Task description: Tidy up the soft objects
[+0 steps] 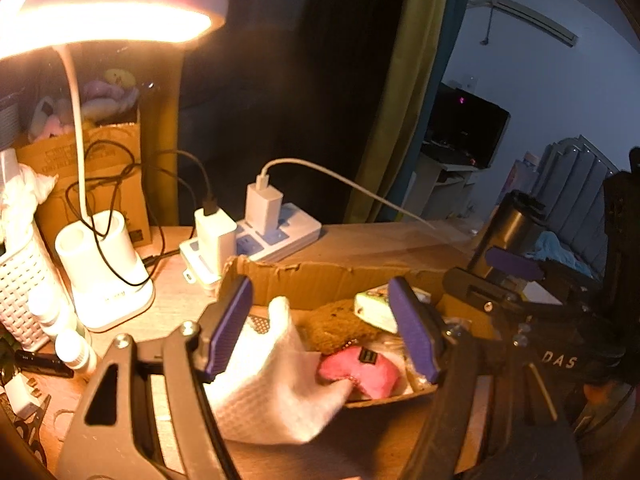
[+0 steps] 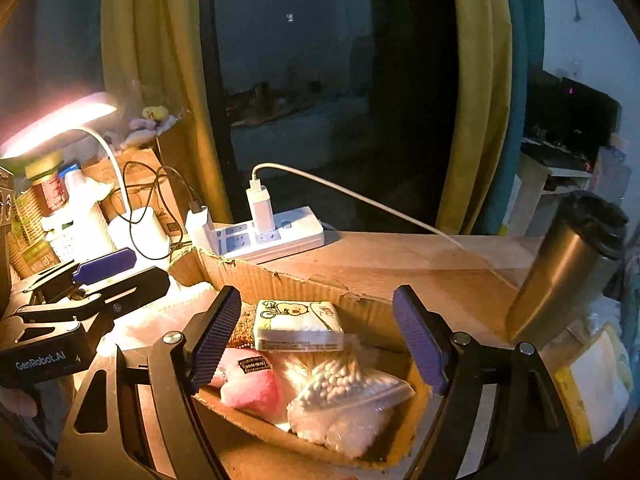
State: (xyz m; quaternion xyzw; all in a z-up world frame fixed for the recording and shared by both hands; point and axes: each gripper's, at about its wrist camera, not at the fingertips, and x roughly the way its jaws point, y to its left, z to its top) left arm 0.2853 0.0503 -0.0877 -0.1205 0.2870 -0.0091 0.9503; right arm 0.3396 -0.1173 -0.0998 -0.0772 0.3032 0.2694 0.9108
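Both grippers, left gripper point(image 1: 320, 328) and right gripper point(image 2: 320, 336), jaws open and empty, over cardboard box point(image 2: 304, 280) on bench; white cloth point(image 1: 272, 392) drapes its rim; tuck fully inside, clear of pink plush point(image 2: 252, 388).

Black left gripper point(image 1: 324, 328), purple ribbed pads point(image 1: 412, 334), silver screws point(image 1: 190, 327).

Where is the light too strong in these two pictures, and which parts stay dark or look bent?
Left wrist view: the desk lamp glares at top left, bleaching the white cloth; the window behind is black. Right wrist view: the same lamp is smaller and milder, the cardboard box lit warmly, the room beyond dim. Both views: fisheye bends the curtains and darkens the corners.
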